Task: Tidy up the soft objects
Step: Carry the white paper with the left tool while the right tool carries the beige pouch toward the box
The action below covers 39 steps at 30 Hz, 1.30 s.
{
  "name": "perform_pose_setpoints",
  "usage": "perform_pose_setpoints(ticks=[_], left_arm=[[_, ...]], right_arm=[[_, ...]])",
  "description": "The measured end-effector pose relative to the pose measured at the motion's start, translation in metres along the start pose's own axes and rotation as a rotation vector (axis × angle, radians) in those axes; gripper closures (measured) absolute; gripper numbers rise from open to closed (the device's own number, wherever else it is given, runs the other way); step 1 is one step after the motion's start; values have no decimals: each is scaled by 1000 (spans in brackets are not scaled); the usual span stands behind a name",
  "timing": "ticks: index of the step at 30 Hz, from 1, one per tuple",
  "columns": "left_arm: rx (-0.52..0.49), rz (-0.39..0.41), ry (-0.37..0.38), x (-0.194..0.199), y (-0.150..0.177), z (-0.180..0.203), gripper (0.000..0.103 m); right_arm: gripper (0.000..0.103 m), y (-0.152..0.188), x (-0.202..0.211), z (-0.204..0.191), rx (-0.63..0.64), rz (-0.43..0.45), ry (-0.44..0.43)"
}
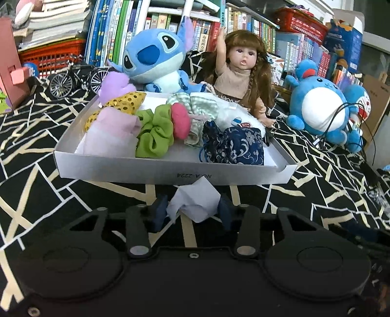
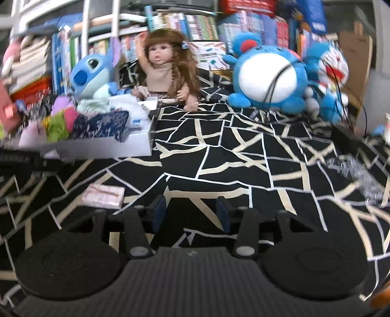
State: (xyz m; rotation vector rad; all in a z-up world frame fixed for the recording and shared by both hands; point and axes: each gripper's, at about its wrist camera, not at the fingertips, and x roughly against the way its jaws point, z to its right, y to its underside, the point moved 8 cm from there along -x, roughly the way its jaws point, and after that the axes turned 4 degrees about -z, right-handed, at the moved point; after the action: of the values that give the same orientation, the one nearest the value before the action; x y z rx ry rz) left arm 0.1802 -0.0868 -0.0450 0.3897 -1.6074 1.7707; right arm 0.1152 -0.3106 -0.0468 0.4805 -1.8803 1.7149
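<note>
My left gripper (image 1: 192, 212) is shut on a crumpled pale lilac tissue (image 1: 195, 202), held just in front of the near wall of a white tray (image 1: 170, 170). The tray holds a green scrunchie (image 1: 156, 134), a navy patterned pouch (image 1: 238, 146), a pink cloth (image 1: 109, 129), a gold sequin piece (image 1: 124, 102) and other soft items. My right gripper (image 2: 191, 214) is open and empty above the black patterned cloth (image 2: 231, 156). A pink tissue pack (image 2: 103, 195) lies to its left. The tray also shows at the left of the right wrist view (image 2: 139, 143).
A Stitch plush (image 1: 156, 58), a doll (image 1: 241, 73) and a round blue plush (image 1: 319, 107) sit behind the tray. A Doraemon plush (image 2: 331, 70) is at the far right. A model bicycle (image 1: 75, 78) and a bookshelf (image 1: 243, 22) stand at the back. Black cables (image 1: 341, 122) trail right.
</note>
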Motion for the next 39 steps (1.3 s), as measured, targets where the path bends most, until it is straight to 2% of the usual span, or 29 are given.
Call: perform_pose_setpoints(ticks=[4, 8, 13, 19, 22, 26, 39], left_arm=[[-25, 17, -11, 10, 2, -2, 62], [-46, 37, -26, 19, 3, -7, 62], [-64, 46, -38, 26, 4, -10, 62], [-64, 42, -35, 28, 8, -13, 62], [-70, 44, -36, 29, 9, -14, 62], [-65, 41, -35, 30, 9, -16, 62], [-68, 54, -26, 38, 7, -19, 63]], right_arm=[[36, 2, 5, -8, -21, -3, -89], [26, 5, 9, -31, -24, -14, -197], [16, 1, 7, -55, -22, 3, -219], [16, 1, -6, -70, 14, -24, -167], [27, 1, -6, -76, 39, -36, -169], [54, 0, -5, -80, 60, -40, -162], [56, -5, -1, -85, 83, -28, -174]])
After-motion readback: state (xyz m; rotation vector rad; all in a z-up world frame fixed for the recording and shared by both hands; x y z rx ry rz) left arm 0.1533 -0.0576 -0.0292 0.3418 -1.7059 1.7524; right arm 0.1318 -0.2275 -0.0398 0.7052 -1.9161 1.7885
